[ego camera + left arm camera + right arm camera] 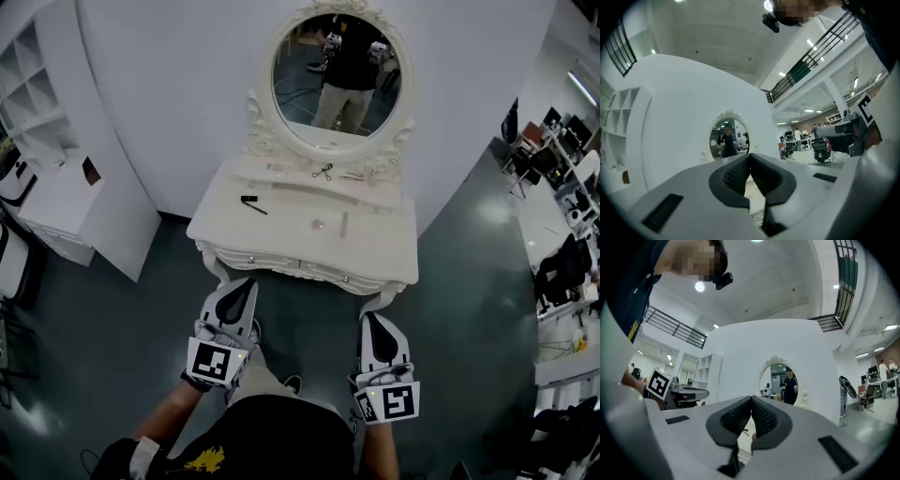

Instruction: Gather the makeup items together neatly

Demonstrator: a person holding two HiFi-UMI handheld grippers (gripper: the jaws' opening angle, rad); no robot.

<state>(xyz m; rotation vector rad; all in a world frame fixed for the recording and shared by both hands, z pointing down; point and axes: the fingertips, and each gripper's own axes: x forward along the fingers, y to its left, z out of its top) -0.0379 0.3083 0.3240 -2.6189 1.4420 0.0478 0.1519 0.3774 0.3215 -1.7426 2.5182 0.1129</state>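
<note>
A white dressing table [225, 230] with an oval mirror [339, 77] stands ahead of me. On its top lie a black pencil-like item [251, 202], a small pink round item [318, 224] and a slim pale stick [344, 224]. A black eyelash curler [322, 172] and two small pale items [277, 168] [352, 175] rest on the raised shelf under the mirror. My left gripper [247, 284] and right gripper [369, 318] hover side by side in front of the table's front edge, both shut and empty. In the gripper views the left gripper [749, 155] and the right gripper [751, 398] show pads pressed together.
A white shelf unit [56, 187] stands at the left against the curved white wall. Desks and office chairs [562, 216] crowd the right side. Dark floor lies between me and the table.
</note>
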